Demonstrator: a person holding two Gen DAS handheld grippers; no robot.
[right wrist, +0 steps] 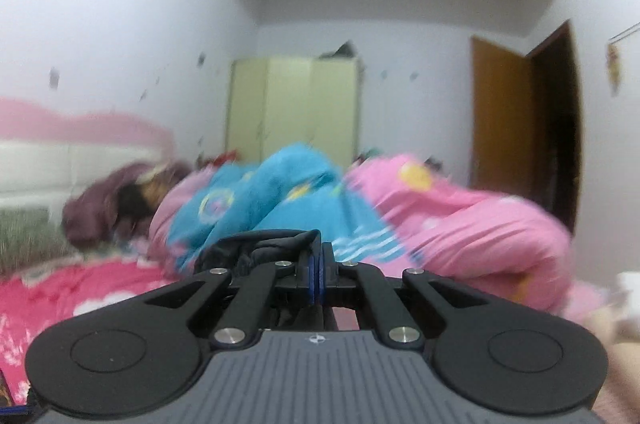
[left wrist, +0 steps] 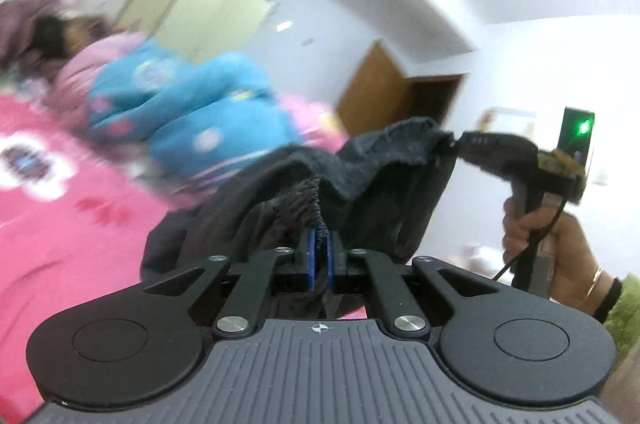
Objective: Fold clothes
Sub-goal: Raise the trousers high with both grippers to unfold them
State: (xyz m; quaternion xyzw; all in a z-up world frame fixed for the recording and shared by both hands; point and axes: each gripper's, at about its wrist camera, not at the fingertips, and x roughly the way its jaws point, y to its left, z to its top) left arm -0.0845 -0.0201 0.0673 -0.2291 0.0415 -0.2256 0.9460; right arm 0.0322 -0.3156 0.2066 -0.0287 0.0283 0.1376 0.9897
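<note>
Left gripper [left wrist: 319, 252] is clamped on the gathered elastic hem of a dark grey garment [left wrist: 372, 175], blue pads pinching the fabric right at the tips. I see the cloth rise from those pads and stretch across to the right gripper [left wrist: 454, 140], which is closed on a far edge of the same garment, so it hangs slack betw. the two, lifted off the bed. In the right wrist view that gripper's [right wrist: 317, 266] pads are pressed together w/ dark cloth bunched just left of the tips. Person's hand [left wrist: 552, 244] holds the right unit's handle. Behind: blue-and-pink quilt [right wrist: 288, 199], pink bedsheet [left wrist: 60, 216], pale green wardrobe [right wrist: 292, 103], brown door [right wrist: 504, 111]. Bkgd is blurred.
</note>
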